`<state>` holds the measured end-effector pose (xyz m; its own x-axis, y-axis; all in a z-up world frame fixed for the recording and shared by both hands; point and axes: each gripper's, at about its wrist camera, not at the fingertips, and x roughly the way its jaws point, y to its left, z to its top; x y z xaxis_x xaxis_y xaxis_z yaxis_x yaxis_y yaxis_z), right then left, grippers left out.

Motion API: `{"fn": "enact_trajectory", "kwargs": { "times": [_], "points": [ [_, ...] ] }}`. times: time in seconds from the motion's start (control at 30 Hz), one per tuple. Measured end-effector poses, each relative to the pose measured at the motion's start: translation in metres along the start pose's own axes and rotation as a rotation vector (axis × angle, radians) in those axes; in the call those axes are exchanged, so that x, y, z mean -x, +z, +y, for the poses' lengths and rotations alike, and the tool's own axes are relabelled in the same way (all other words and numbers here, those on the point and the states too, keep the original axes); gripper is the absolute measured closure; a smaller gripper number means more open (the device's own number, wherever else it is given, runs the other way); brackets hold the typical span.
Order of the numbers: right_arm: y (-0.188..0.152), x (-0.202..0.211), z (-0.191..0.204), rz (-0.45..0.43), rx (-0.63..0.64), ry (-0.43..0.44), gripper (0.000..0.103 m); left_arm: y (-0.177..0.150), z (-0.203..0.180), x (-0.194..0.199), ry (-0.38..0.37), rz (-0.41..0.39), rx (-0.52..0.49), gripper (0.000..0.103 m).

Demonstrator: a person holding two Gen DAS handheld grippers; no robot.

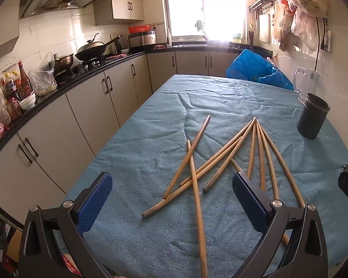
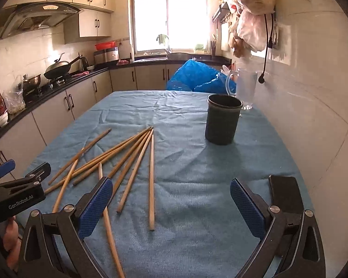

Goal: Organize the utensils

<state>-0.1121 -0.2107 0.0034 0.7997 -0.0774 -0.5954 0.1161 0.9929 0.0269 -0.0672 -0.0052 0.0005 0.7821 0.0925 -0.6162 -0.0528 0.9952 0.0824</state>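
A table draped in a blue cloth fills a home kitchen, with cabinets and a stove along one wall and a bright window beyond. Near the wall side stands a dark cylindrical holder, upright and empty as far as its rim shows, a clear glass mug just behind it. Loose wooden chopsticks lie scattered and crossed on the cloth, well apart from the holder. The left gripper hovers over the pile with jaws spread wide, holding nothing; the right gripper is likewise agape and empty, near the pile's right edge. No chopstick appears gathered yet; the next move likely calls for closing on a single stick and carrying it to the holder.
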Motion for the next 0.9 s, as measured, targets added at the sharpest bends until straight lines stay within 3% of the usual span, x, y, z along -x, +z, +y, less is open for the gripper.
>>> {"fn": "enact_trajectory", "kwargs": {
  "times": [0.9],
  "points": [
    [-0.0037, -0.0008, 0.0004, 0.033, 0.018, 0.011, 0.000, -0.0035, -0.0100, 0.0002, 0.008, 0.009, -0.012, 0.000]
  ]
}}
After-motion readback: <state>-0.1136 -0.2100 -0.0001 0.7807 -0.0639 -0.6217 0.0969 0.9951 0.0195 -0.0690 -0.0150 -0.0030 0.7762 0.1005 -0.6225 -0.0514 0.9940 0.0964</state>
